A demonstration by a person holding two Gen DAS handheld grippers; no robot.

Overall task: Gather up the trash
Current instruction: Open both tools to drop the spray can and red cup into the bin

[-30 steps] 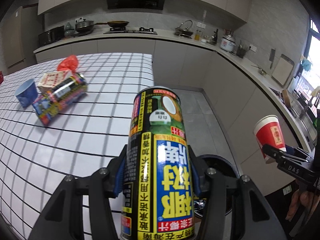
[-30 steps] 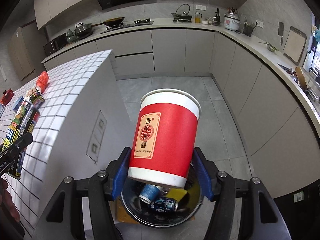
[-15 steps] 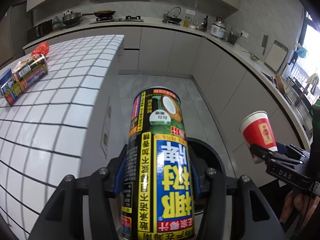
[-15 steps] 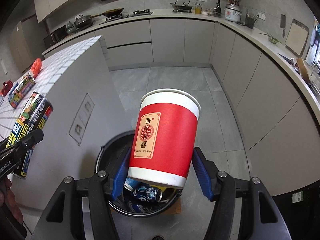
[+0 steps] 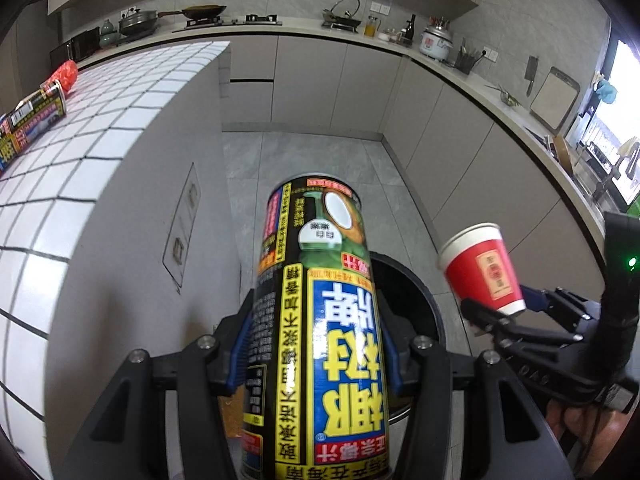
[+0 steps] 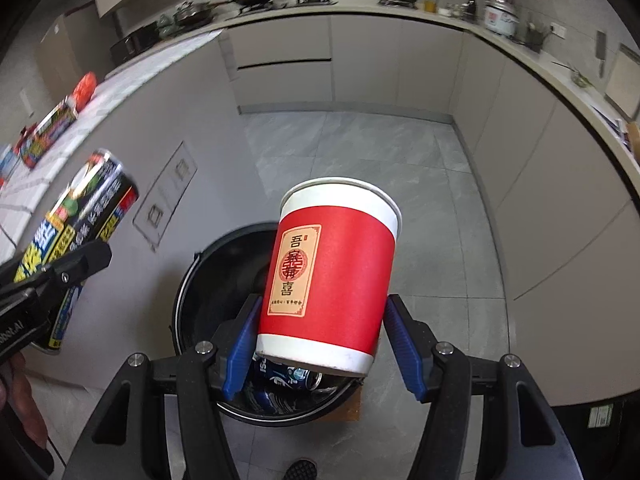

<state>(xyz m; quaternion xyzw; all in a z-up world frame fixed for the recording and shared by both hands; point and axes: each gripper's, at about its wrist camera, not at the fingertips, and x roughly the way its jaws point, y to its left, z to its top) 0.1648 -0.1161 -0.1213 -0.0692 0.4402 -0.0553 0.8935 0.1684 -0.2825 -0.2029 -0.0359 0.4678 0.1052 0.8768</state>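
My left gripper (image 5: 316,344) is shut on a tall green, blue and yellow drink can (image 5: 320,320), held over the near edge of the round black trash bin (image 5: 416,300) on the floor. My right gripper (image 6: 320,340) is shut on a red and white paper cup (image 6: 332,272), held above the same bin (image 6: 216,280), which holds several cans. The cup also shows in the left wrist view (image 5: 482,274), and the can in the right wrist view (image 6: 76,232).
The white tiled island (image 5: 80,140) stands to the left, with another can (image 5: 28,124) and a red wrapper (image 5: 64,74) on it. Grey cabinets and the counter (image 5: 460,120) run along the back and right. Grey tiled floor (image 6: 360,152) lies between.
Both grippers moved away from the island and out over the floor, toward the bin. The bin now sits farther forward under the cup. Both holds are unchanged.
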